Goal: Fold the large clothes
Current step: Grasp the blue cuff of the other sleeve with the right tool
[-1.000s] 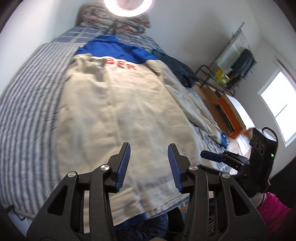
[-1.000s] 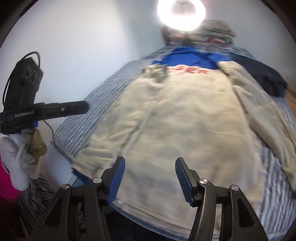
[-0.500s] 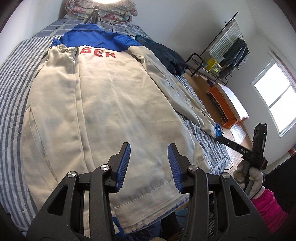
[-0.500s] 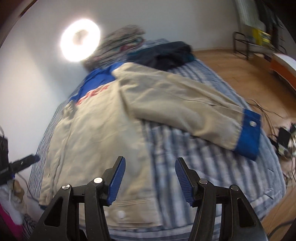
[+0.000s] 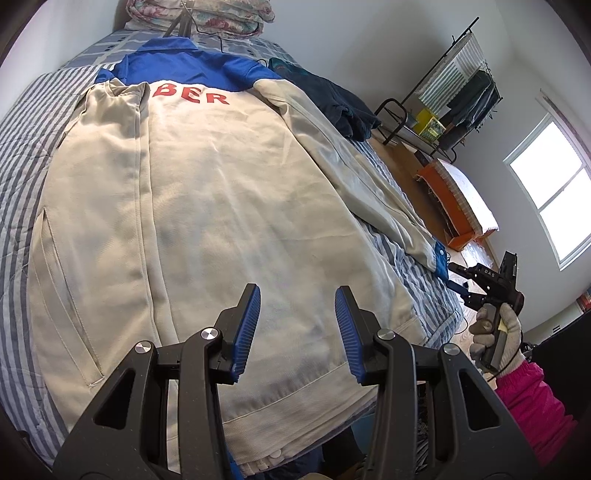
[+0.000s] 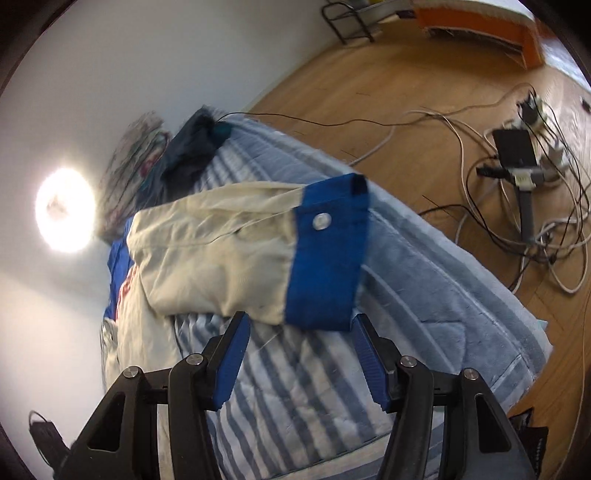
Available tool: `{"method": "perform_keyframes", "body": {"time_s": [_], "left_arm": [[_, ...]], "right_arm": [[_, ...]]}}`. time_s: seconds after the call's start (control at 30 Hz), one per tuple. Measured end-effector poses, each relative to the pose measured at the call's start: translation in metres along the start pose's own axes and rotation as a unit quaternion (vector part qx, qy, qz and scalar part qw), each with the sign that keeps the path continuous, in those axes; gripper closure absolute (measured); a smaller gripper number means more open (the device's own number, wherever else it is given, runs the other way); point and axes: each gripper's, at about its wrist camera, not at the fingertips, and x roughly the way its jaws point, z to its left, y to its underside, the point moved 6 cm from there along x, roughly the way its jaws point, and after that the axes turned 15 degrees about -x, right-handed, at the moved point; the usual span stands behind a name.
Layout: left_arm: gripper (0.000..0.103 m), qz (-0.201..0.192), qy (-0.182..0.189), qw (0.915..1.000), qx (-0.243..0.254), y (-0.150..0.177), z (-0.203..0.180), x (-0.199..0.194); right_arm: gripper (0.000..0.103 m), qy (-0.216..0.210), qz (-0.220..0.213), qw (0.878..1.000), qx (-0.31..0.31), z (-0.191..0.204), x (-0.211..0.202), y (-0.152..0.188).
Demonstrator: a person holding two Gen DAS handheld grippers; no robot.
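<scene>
A large cream jacket (image 5: 207, 206) with a blue yoke and red letters lies back up on the striped bed (image 5: 22, 155). My left gripper (image 5: 297, 332) hovers open over its lower hem with nothing between the fingers. The jacket's right sleeve (image 6: 221, 251) stretches toward the bed's edge and ends in a blue cuff (image 6: 328, 258) with a snap. My right gripper (image 6: 301, 354) stands open just short of that cuff, not touching it. From the left wrist view the right gripper (image 5: 458, 278) is at the bed's right edge by the cuff (image 5: 440, 260), held by a gloved hand (image 5: 498, 332).
A dark garment (image 5: 332, 103) and folded bedding (image 5: 199, 14) lie at the head of the bed. A ring light (image 6: 64, 210) glows by the wall. Cables and a phone on a stand (image 6: 517, 155) cover the wood floor. A clothes rack (image 5: 454, 96) and orange-sided mattress (image 5: 458, 199) stand beyond.
My right gripper swung right from the jacket's hem to the sleeve cuff at the bed's edge, rolling as it went. The left gripper dropped slightly closer over the hem.
</scene>
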Motion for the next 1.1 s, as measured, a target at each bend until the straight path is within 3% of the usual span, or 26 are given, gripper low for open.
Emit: {"method": "perform_keyframes", "body": {"time_s": [0.37,0.6,0.67,0.7,0.83,0.97,1.1], "left_arm": [[0.060,0.009,-0.017,0.9998,0.001,0.003,0.008,0.006],[0.060,0.014,-0.026,0.9996,-0.003,0.006,0.019,0.004],[0.060,0.014,-0.027,0.9995,-0.002,0.007,0.020,0.003],[0.060,0.014,-0.027,0.9995,-0.001,0.007,0.020,0.002],[0.060,0.014,-0.027,0.9995,0.002,0.007,0.020,0.001],[0.060,0.018,-0.022,0.9996,0.001,0.007,0.018,0.001],[0.060,0.014,-0.015,0.9998,0.000,0.006,0.015,-0.001]], "right_arm": [[0.048,-0.043,-0.018,0.998,0.053,-0.024,0.025,-0.028],[0.050,-0.034,-0.031,0.998,0.038,-0.021,0.045,-0.050],[0.071,-0.029,-0.032,0.998,0.035,-0.020,0.048,-0.054],[0.075,-0.029,-0.030,0.999,0.031,-0.018,0.049,-0.056],[0.094,-0.013,-0.044,0.999,-0.015,0.001,0.038,-0.060],[0.096,0.009,-0.068,0.993,-0.098,0.041,0.014,-0.063],[0.096,0.019,-0.089,0.978,-0.189,0.090,-0.011,-0.058]]}}
